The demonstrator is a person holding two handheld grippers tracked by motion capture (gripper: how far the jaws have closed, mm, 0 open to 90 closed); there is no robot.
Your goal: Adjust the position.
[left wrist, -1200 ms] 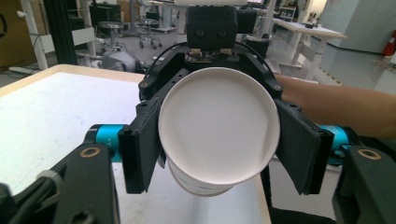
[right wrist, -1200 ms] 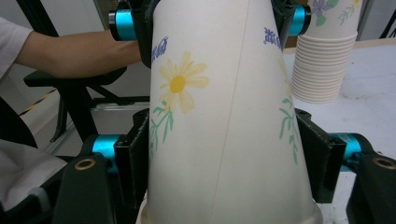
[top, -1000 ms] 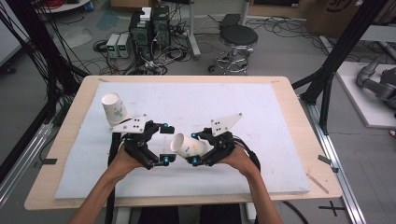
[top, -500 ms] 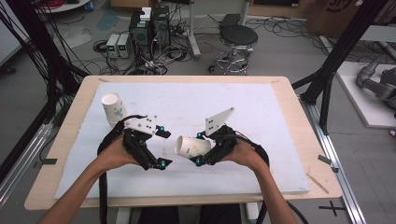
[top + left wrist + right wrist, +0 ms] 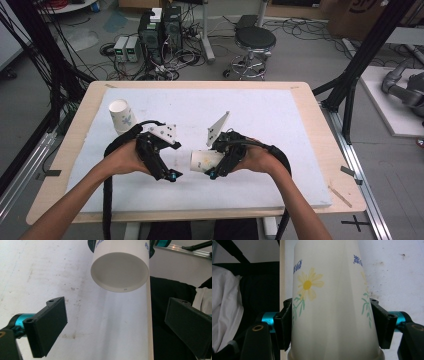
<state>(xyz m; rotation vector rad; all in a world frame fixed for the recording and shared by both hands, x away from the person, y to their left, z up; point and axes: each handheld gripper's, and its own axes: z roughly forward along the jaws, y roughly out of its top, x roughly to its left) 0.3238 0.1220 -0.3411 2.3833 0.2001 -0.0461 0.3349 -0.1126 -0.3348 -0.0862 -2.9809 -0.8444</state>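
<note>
A white paper cup with a yellow flower print lies level in the air, and my right gripper is shut on it. In the right gripper view the two black pads press on the cup's sides near its base. The cup's open mouth points at my left gripper, whose jaws stand wide open and hold nothing. In the high view my left gripper sits just left of the cup, apart from it. A second paper cup stands at the table's back left.
A white board covers most of the wooden table. Black cables trail from both grippers over the front edge. Black frame posts stand at both sides, and a stool and electronics sit on the floor behind.
Both hands have risen a little above the board. The cup has stayed in my right gripper, and my left gripper has drawn back to the left, away from it.
</note>
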